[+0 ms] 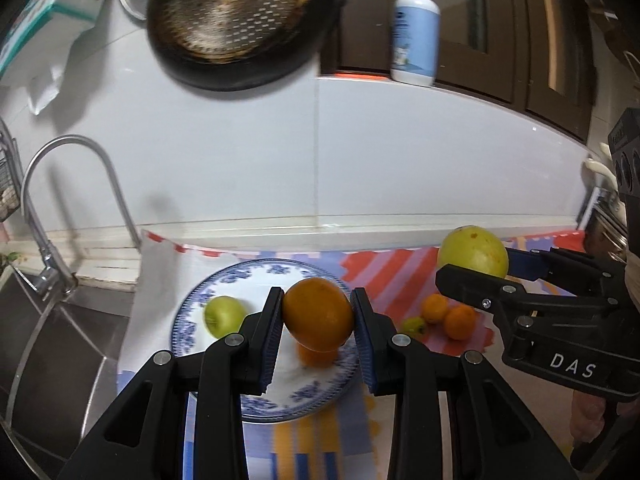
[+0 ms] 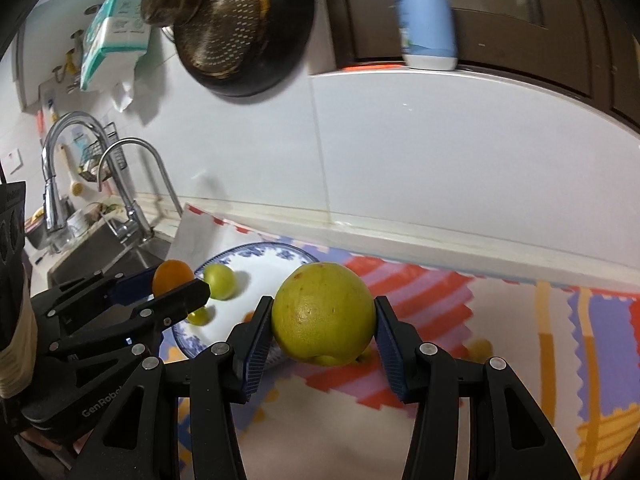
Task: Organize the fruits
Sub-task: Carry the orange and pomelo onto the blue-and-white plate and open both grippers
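My left gripper (image 1: 318,318) is shut on a large orange (image 1: 317,314) and holds it just above the blue-patterned white plate (image 1: 320,394). A small green apple (image 1: 224,316) lies on the plate's left side. My right gripper (image 2: 323,322) is shut on a big yellow-green fruit (image 2: 324,314) held above the patterned mat. In the left wrist view the right gripper (image 1: 476,268) shows at right with that fruit (image 1: 472,250). Two small oranges (image 1: 450,316) and a small green fruit (image 1: 414,325) lie on the mat right of the plate.
A sink (image 1: 60,344) with a curved tap (image 1: 72,200) lies left of the plate. The colourful mat (image 2: 520,340) covers the counter against a white tiled wall. A strainer in a black pan (image 1: 236,20) hangs above. A pump bottle (image 1: 416,28) stands on a ledge.
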Demonstrator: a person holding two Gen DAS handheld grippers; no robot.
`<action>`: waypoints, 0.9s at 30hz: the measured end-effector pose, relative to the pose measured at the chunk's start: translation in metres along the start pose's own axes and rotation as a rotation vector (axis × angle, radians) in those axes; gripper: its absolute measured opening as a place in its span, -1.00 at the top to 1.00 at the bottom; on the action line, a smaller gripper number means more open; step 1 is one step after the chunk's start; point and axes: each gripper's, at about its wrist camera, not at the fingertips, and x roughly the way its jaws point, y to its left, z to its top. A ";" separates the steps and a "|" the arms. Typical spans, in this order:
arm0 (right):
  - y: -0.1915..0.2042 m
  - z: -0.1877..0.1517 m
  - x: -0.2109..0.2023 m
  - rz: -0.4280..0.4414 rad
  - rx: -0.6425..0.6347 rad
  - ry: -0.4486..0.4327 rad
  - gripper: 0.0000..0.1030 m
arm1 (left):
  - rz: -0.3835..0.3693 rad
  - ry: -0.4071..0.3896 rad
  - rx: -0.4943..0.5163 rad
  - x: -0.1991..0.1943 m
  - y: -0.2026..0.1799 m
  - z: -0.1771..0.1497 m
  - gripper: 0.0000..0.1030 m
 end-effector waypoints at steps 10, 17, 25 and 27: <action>0.030 0.015 0.040 0.068 -0.060 0.033 0.03 | 0.074 0.020 -0.024 0.011 0.035 -0.001 0.35; 0.042 0.018 0.080 0.100 -0.081 0.091 0.03 | 0.114 0.075 -0.036 0.029 0.056 -0.011 0.35; 0.059 0.015 0.124 0.125 -0.113 0.154 0.03 | 0.143 0.118 -0.054 0.054 0.082 -0.018 0.35; 0.061 0.013 0.132 0.126 -0.123 0.166 0.03 | 0.144 0.130 -0.058 0.061 0.088 -0.022 0.35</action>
